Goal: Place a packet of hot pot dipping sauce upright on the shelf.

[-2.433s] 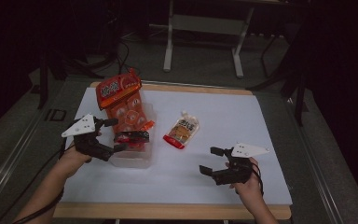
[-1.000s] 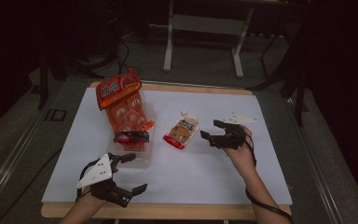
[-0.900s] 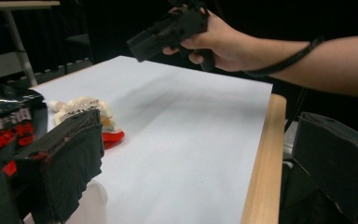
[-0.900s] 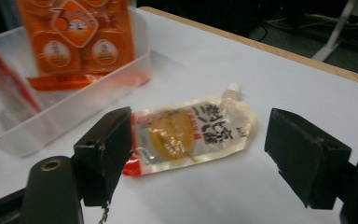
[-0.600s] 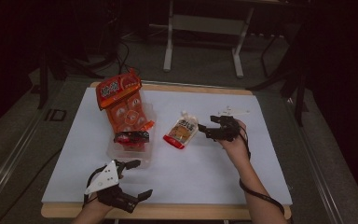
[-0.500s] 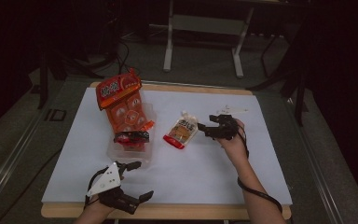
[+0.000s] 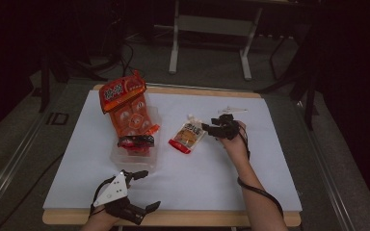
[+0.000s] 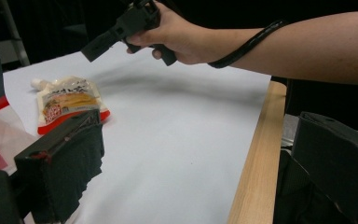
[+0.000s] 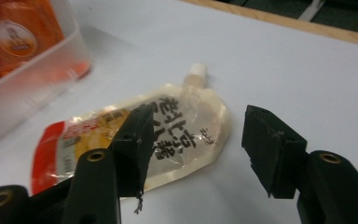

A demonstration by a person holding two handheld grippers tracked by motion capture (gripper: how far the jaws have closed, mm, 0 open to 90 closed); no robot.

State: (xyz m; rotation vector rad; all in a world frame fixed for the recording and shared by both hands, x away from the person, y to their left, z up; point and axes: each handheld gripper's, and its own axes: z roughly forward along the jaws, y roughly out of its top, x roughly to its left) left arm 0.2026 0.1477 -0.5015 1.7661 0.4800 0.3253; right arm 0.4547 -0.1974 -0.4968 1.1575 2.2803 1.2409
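Note:
A cream spouted pouch point(image 7: 188, 136) with a red bottom lies flat in the middle of the white table cover point(image 7: 250, 163). My right gripper point(image 7: 208, 128) hovers at its right edge, pointing left. In the right gripper view the pouch point(image 9: 186, 116) lies just beyond and below the jaws of that gripper point(image 9: 200, 133). They have just been closing, still stand apart and press on nothing. My left gripper point(image 7: 149, 190) rests at the table's front edge, open and empty point(image 8: 200, 163). From there I see the pouch point(image 8: 67, 100) and the other hand's gripper point(image 8: 121, 25) above it.
A clear plastic box point(image 7: 135, 154) left of the pouch holds orange snack packs, and an orange bag point(image 7: 123, 91) leans out of its far end. Its wall point(image 9: 28, 84) shows at the upper left in the right gripper view. The wooden table edge point(image 8: 251, 177) runs between the left jaws.
The right gripper has moved left and down to the pouch with its jaws narrower. The left gripper left the box earlier and has settled lower at the front edge.

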